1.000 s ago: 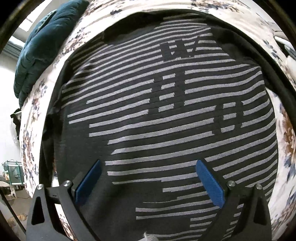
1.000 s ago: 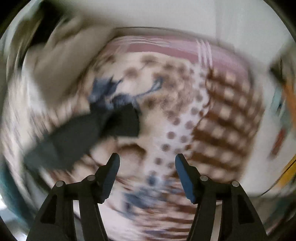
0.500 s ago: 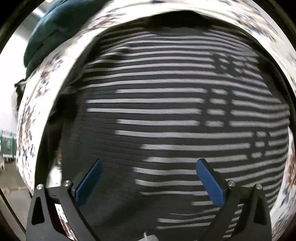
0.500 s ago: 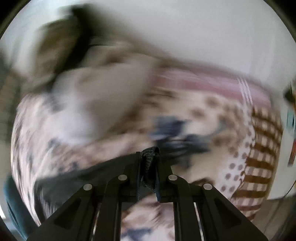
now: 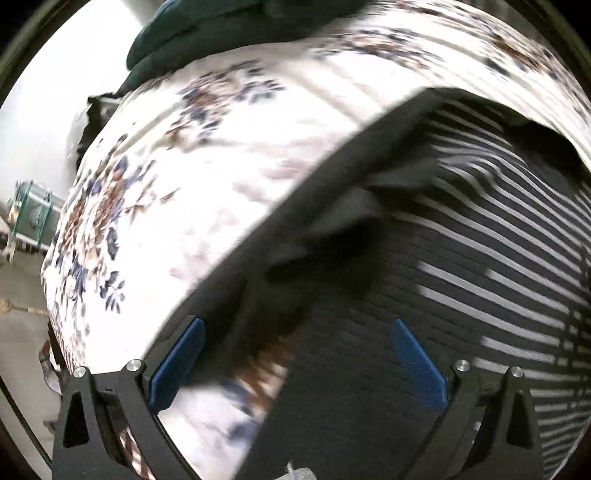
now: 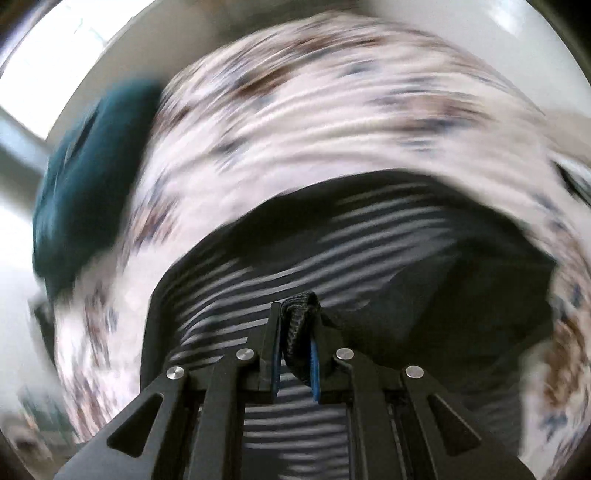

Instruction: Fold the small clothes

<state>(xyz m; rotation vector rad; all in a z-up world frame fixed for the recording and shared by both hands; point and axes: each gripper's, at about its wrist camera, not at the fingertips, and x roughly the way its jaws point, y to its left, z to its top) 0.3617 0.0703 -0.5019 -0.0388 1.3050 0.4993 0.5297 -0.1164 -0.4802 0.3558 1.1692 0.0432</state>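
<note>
A dark grey shirt with pale stripes (image 5: 480,251) lies on a floral bedspread (image 5: 192,177). In the left wrist view my left gripper (image 5: 295,362) is open, its blue pads (image 5: 417,358) wide apart above the shirt's left edge, where a dark sleeve is bunched (image 5: 332,236). Nothing is between its fingers. In the blurred right wrist view my right gripper (image 6: 295,354) is shut on a bunched dark hem of the striped shirt (image 6: 369,236), which rises between the pads.
A dark teal quilt (image 5: 229,26) lies at the far end of the bed, also in the right wrist view as a teal quilt (image 6: 88,184). The bed's left edge drops to a floor with a green-framed object (image 5: 33,218).
My left gripper has slid left from above the shirt's middle to its left edge and rolled, staying open. My right gripper shut on a dark fold of the shirt and swung over it.
</note>
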